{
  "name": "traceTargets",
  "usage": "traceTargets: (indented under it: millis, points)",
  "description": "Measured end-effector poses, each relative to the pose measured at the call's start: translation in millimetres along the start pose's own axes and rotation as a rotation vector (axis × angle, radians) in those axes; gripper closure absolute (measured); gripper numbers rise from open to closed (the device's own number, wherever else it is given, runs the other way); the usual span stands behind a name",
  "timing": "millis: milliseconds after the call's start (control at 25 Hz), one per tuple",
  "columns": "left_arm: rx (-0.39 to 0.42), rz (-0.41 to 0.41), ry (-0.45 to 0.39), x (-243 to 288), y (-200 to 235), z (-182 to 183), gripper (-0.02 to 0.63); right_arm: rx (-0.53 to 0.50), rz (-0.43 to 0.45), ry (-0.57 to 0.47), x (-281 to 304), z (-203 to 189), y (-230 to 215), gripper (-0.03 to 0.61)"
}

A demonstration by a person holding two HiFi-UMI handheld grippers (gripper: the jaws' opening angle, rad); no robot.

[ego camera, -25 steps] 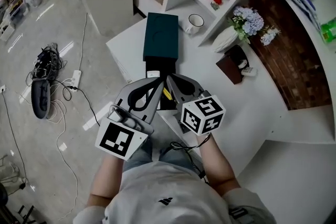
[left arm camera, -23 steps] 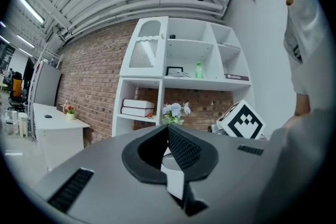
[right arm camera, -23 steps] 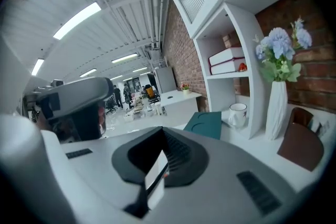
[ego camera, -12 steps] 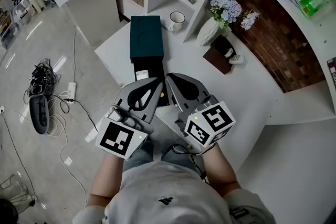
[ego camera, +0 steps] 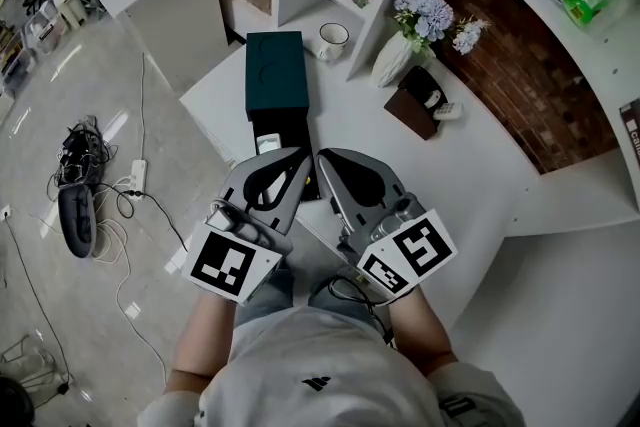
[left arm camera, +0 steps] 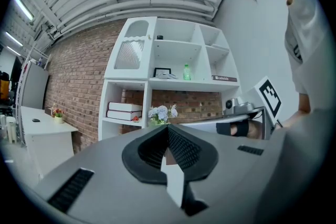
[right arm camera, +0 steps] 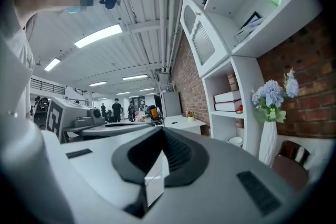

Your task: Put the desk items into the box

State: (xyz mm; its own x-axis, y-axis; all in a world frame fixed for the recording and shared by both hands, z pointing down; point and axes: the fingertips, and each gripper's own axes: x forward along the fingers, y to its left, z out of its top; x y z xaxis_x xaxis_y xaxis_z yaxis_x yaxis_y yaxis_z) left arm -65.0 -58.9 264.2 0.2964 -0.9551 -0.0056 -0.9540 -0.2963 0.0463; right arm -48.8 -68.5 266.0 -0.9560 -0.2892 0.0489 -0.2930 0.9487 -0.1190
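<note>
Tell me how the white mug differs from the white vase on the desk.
The mug is squat with a dark rim; the vase is taller and slimmer. The vase holds pale blue flowers; the mug holds none. Both are white and stand upright on the desk.

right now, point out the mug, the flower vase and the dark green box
mug [ego camera: 333, 39]: head view, on its open top
flower vase [ego camera: 390, 63]: head view, on its white body
dark green box [ego camera: 276, 73]: head view, on its top face
</note>
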Motion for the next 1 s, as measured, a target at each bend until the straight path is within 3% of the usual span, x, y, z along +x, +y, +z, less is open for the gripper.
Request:
traceTargets:
  millis: [1000]
  points:
    - [0.003, 0.056, -0.006, 6.1, 7.1, 1.9, 0.601, -0.008, 0.045, -0.019, 5.6, 6.9, -6.5, 0.572]
